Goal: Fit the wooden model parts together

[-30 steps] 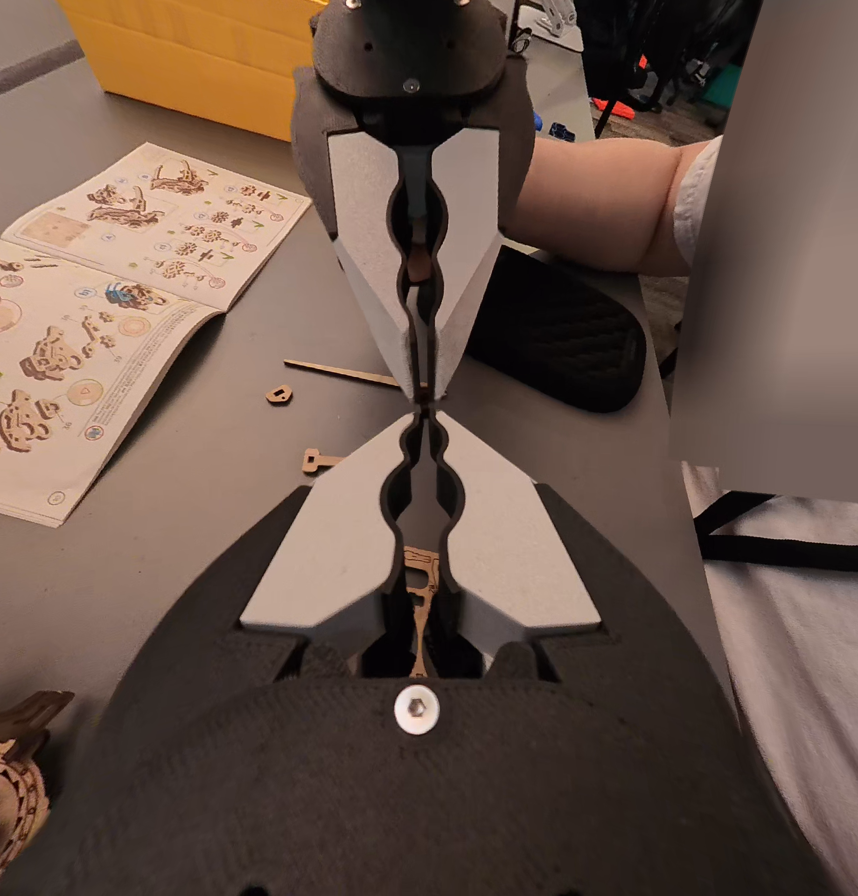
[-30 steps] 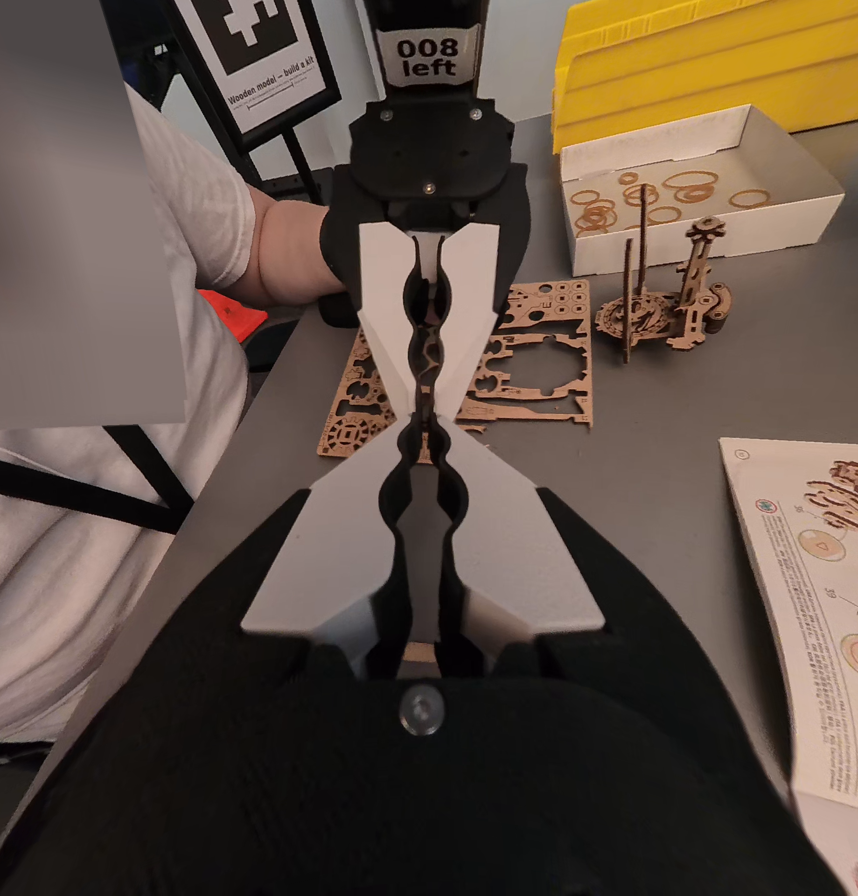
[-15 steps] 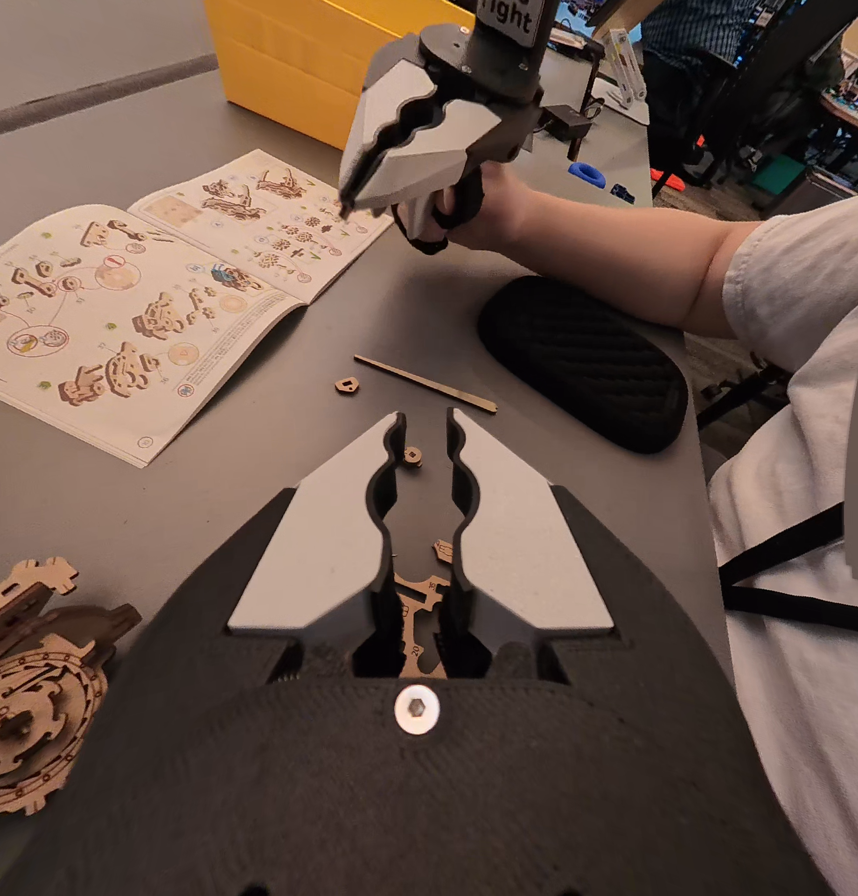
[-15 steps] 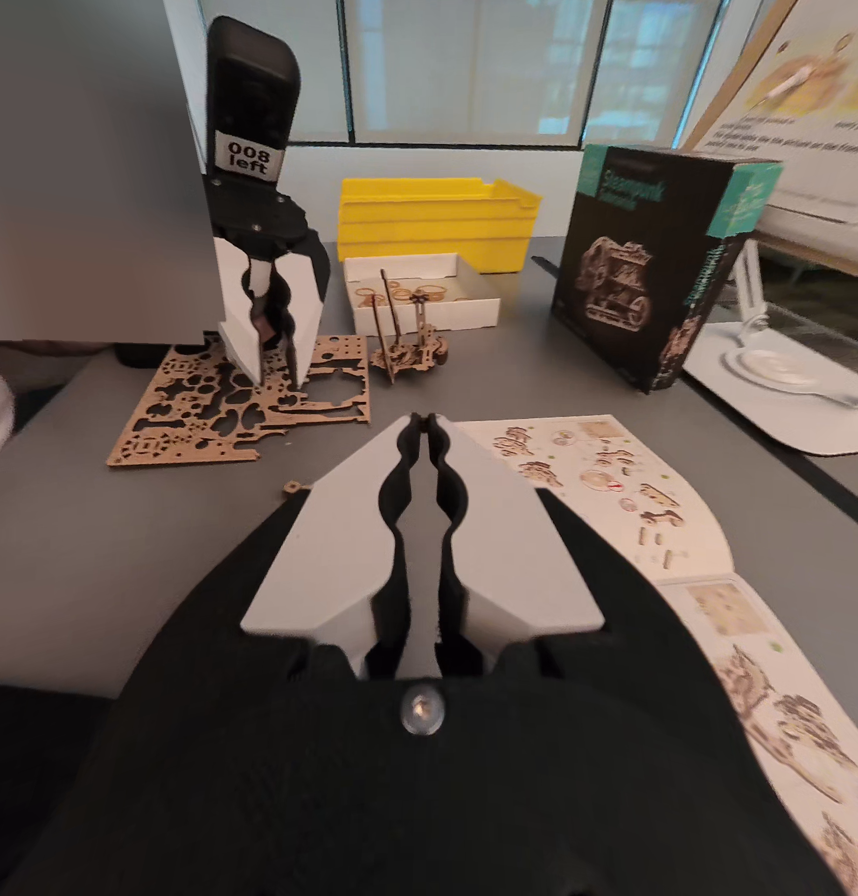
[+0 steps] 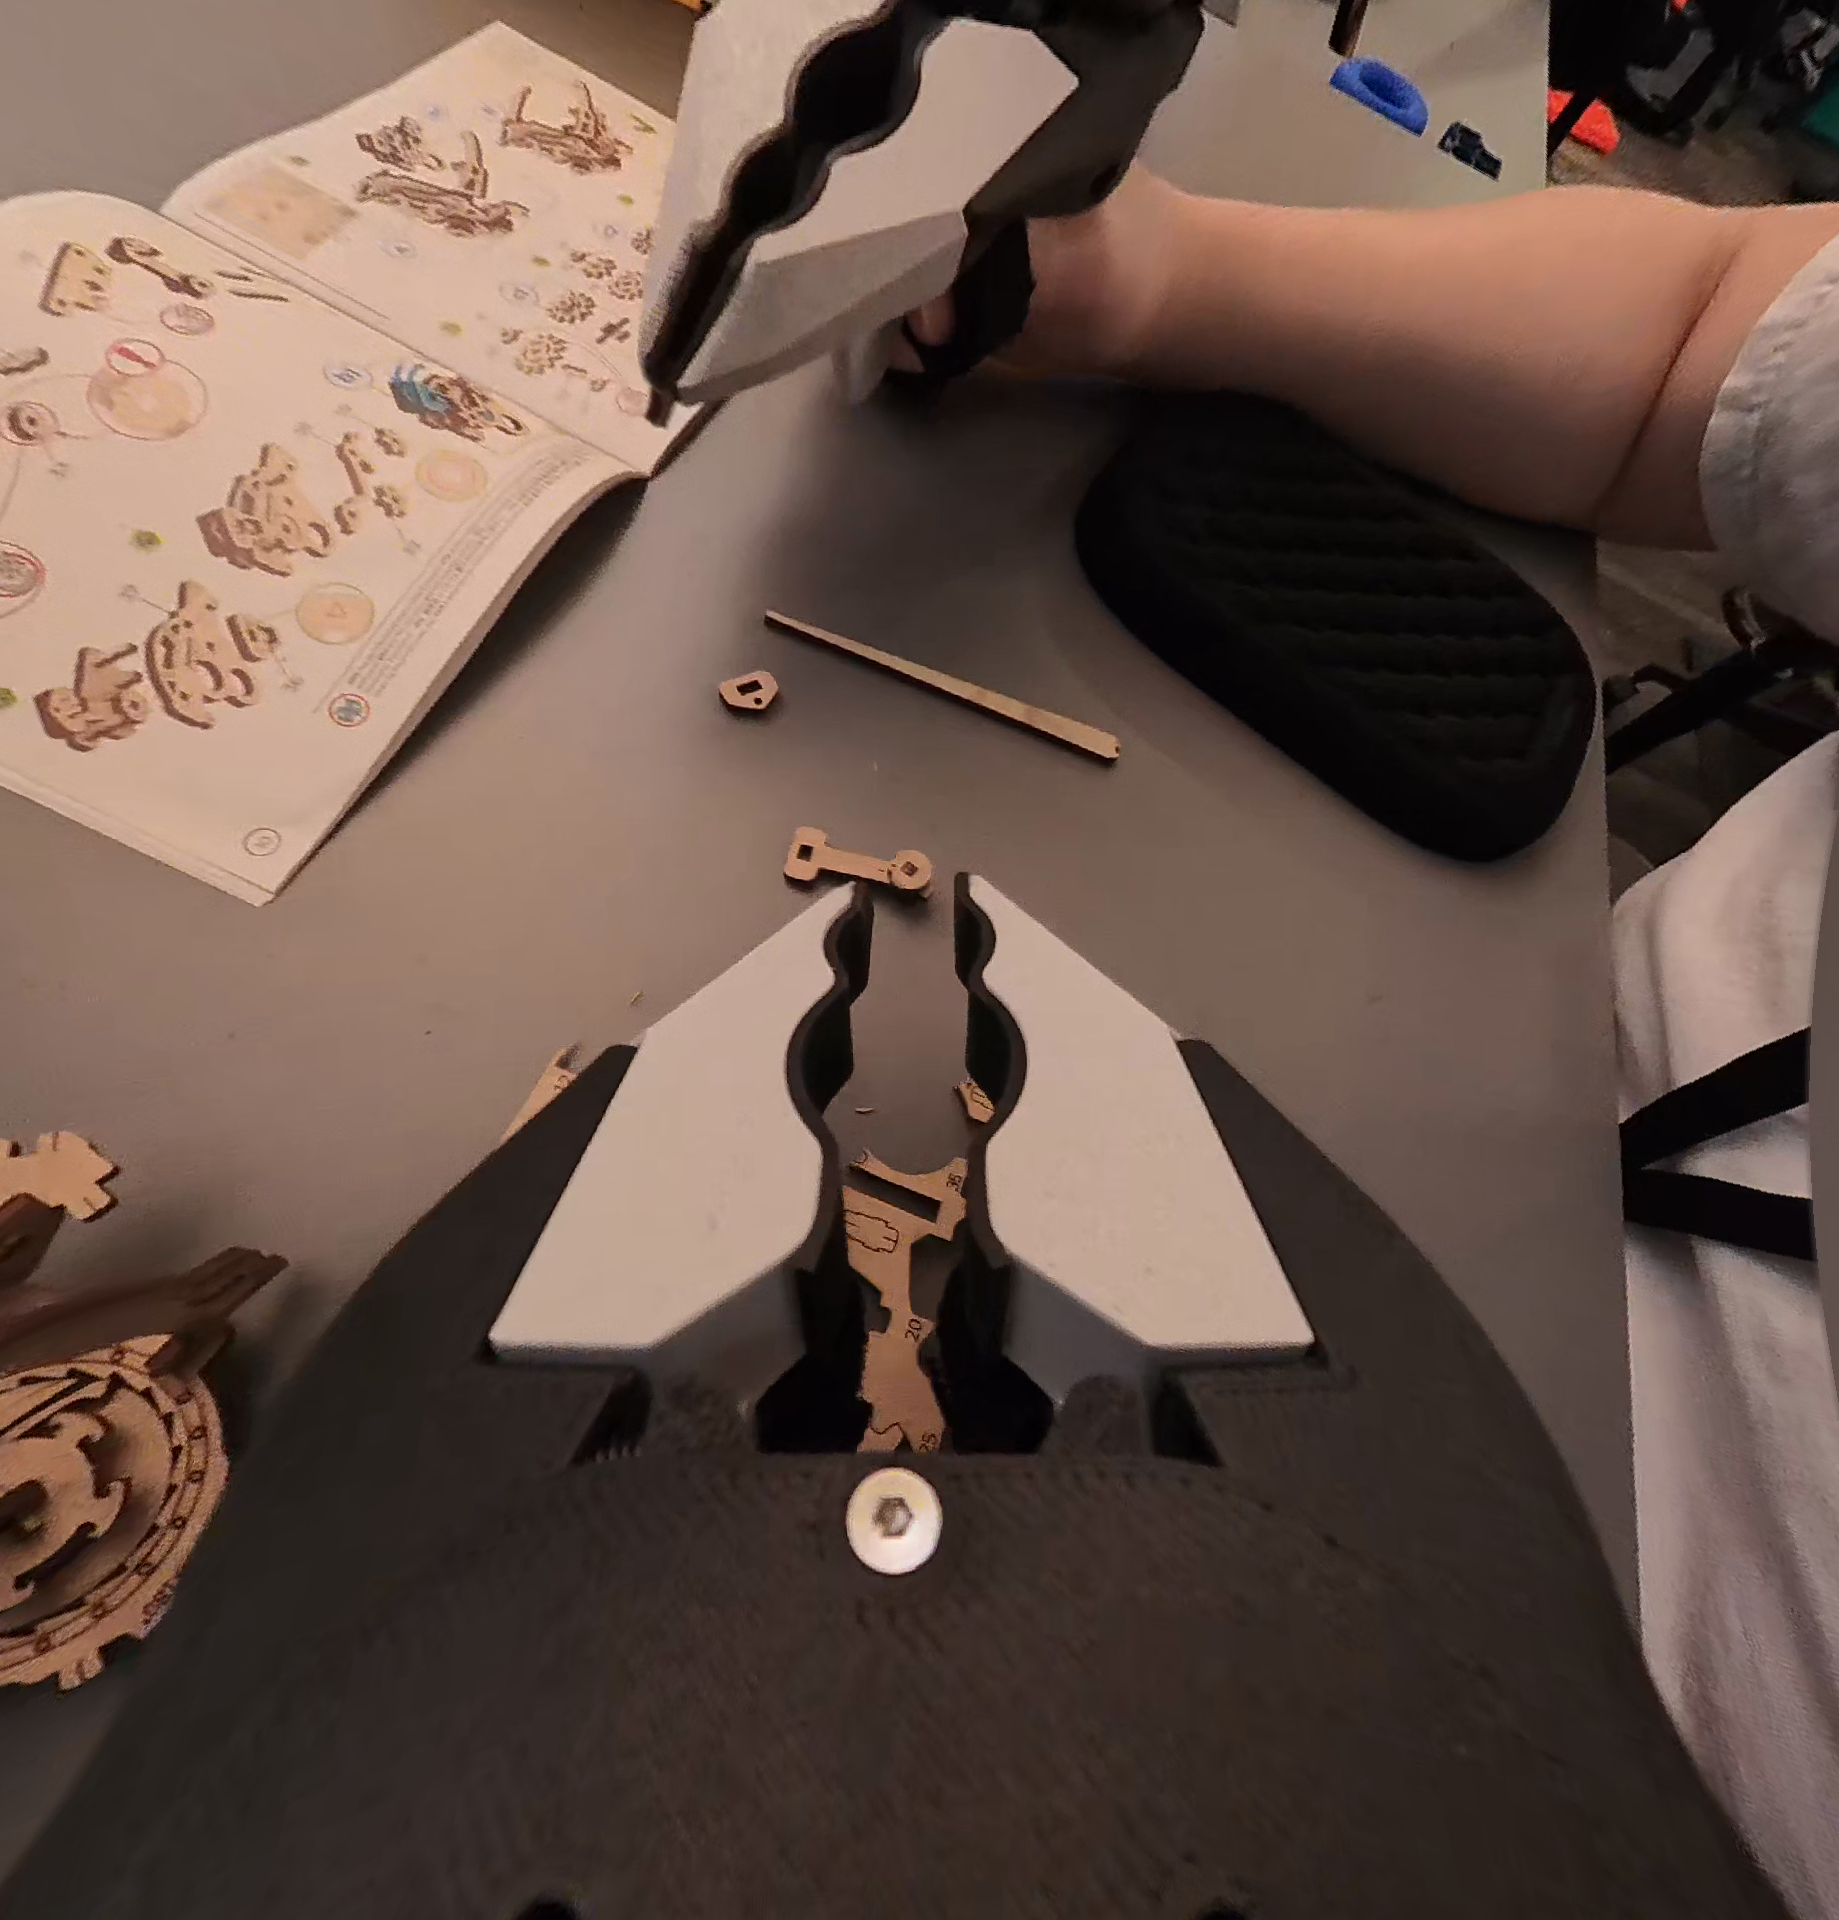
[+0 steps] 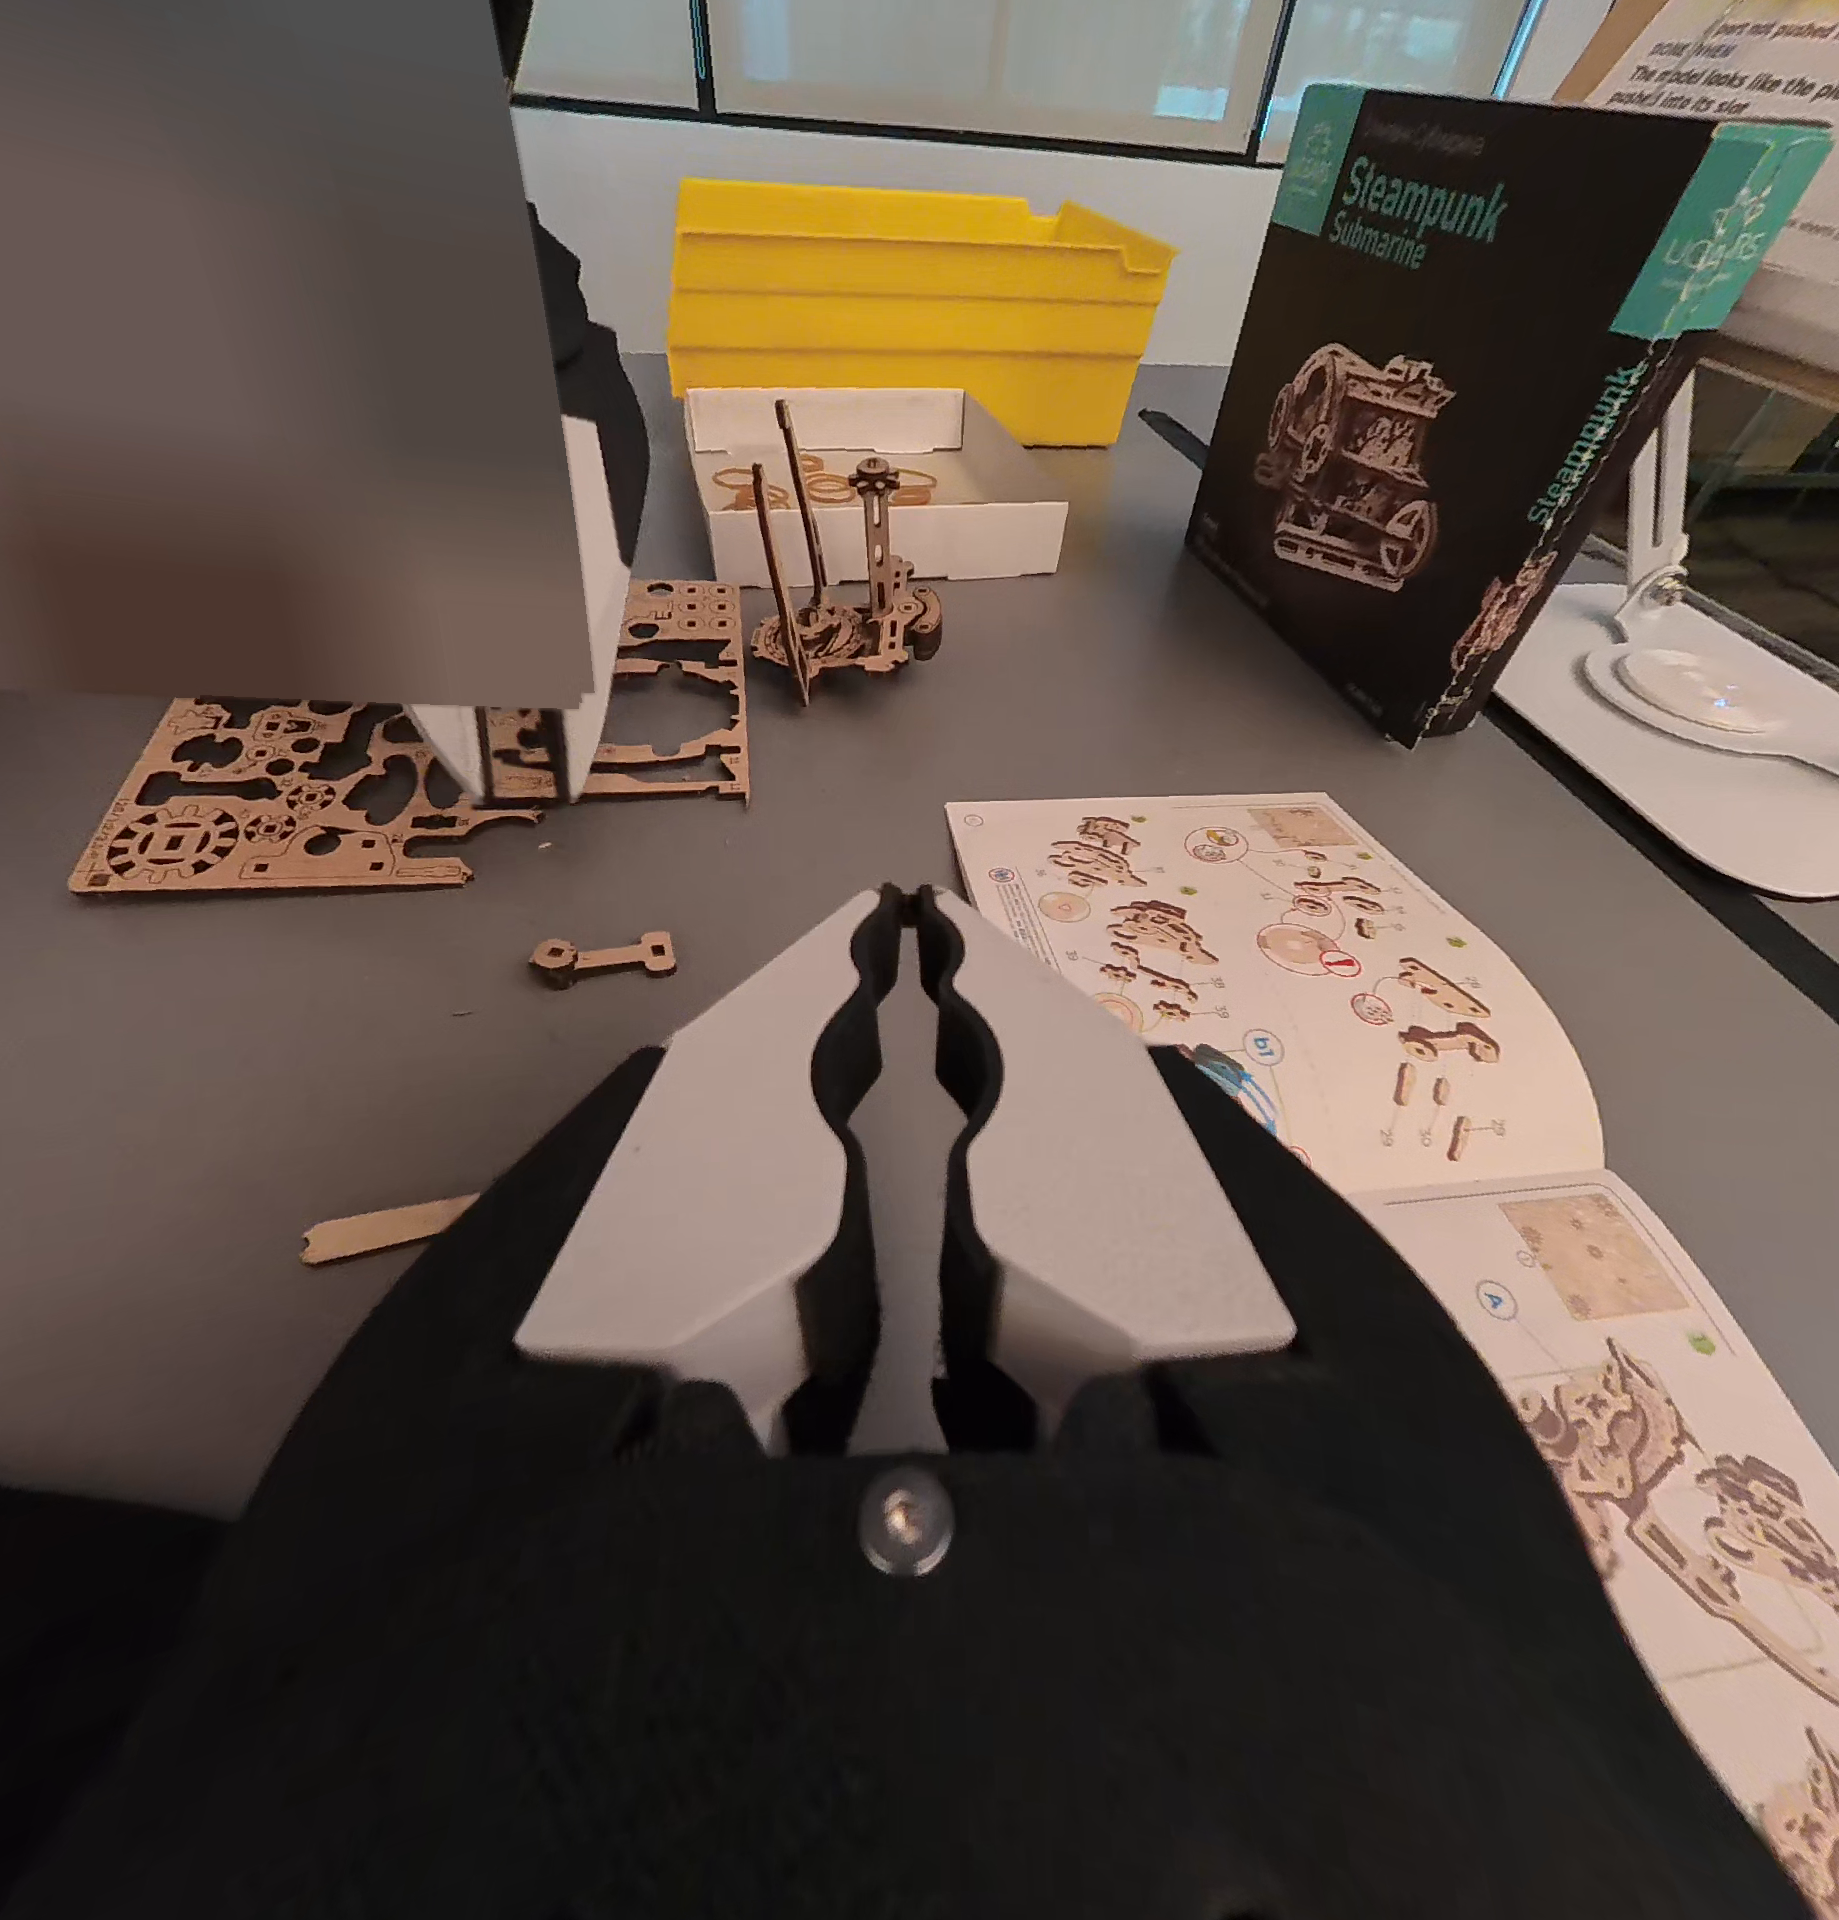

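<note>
The left gripper (image 5: 907, 894) is hanging just above the grey counter (image 5: 541, 997) with its jaws released and nothing between them. Just ahead of its tips a small flat wooden link (image 5: 858, 860), square at one end and round at the other, is lying loose on the counter; the right wrist view shows the same link (image 6: 603, 958) well apart from either tool. Below the left gripper a punched wooden sheet (image 5: 899, 1299) is showing through the gap between the jaws.

The right gripper (image 6: 902, 896) is hovering over the near edge of the open instruction booklet (image 6: 1268, 987). Its jaws are nearly clenched, with only a hairline gap at the tips, and no part is visible between them.

By the look of it, this is a pause between fits: no part is being gripped, and the likely step is picking the next piece. The half-built model (image 6: 842, 623) is standing upright by the white box (image 6: 894, 535), away from both tools; in the left wrist view its geared base (image 5: 53, 1486) is sitting at the lower left. A thin wooden stick (image 5: 941, 686) and a tiny tab (image 5: 749, 692) are lying farther out.

The next move probably calls for lowering the left jaws around the link's narrow shaft and closing gently, since the piece is lying flat and thin and could skid. After that the part needs carrying to the model and lining up with its slot.
</note>
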### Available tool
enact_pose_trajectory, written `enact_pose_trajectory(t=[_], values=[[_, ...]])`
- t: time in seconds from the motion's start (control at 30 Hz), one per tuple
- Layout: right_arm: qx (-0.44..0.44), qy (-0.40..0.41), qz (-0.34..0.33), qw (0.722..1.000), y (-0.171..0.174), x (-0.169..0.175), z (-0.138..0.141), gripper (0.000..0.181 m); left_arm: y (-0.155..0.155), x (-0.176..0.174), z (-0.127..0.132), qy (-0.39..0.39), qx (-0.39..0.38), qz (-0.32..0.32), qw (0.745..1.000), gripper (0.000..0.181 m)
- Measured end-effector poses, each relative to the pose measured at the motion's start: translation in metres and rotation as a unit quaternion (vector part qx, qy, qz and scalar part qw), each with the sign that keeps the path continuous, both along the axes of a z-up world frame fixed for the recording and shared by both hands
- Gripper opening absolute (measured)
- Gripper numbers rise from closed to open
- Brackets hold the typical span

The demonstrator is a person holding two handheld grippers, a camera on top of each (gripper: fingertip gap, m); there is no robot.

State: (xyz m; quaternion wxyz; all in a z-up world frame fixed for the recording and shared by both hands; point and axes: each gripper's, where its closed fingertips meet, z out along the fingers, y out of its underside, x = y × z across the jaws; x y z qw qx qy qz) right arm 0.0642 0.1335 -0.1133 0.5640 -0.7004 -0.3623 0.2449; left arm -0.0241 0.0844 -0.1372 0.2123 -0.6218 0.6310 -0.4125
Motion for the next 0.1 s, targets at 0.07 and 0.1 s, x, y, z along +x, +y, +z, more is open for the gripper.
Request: enact_pose_trajectory(t=[0.07,0.1], values=[[0.005,-0.004,-0.003,1.0,0.0005,0.0008,-0.0001,0.001,-0.0012,0.0,-0.0018,0.004,0.005,-0.003,1.0,0.014],[0.006,-0.004,-0.002,1.0,0.0003,0.0007,0.0002,0.001,-0.0015,-0.0001,-0.0027,0.006,0.007,-0.004,1.0,0.014]])
